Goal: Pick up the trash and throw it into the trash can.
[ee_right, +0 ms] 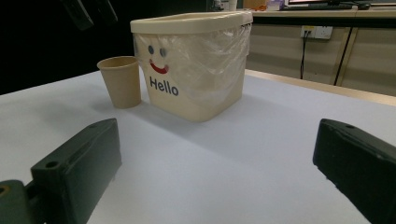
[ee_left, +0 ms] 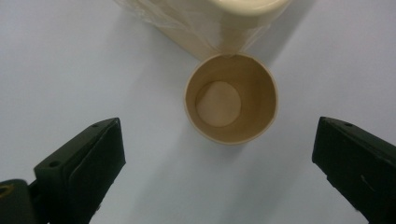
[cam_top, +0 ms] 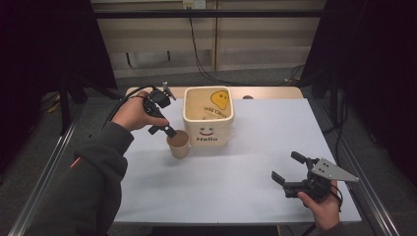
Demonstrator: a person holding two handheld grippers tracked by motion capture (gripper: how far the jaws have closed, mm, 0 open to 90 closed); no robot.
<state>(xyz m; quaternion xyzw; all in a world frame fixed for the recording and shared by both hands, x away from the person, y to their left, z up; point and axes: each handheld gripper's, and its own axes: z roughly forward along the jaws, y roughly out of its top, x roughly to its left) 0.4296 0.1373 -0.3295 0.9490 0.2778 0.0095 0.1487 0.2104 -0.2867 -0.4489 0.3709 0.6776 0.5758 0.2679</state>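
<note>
Paper cup beside the bin

The paper cup (cam_top: 178,144) stands upright, touching the cream bin (cam_top: 208,118). Left gripper (ee_left: 215,158) hovers above the cup, jaws spread; right gripper (cam_top: 291,168), well apart, jaws spread, empty.

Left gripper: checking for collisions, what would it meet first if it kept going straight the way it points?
Probably the paper cup: the left gripper, jaws open, looks down into its empty mouth. The bin stands just beyond.
</note>
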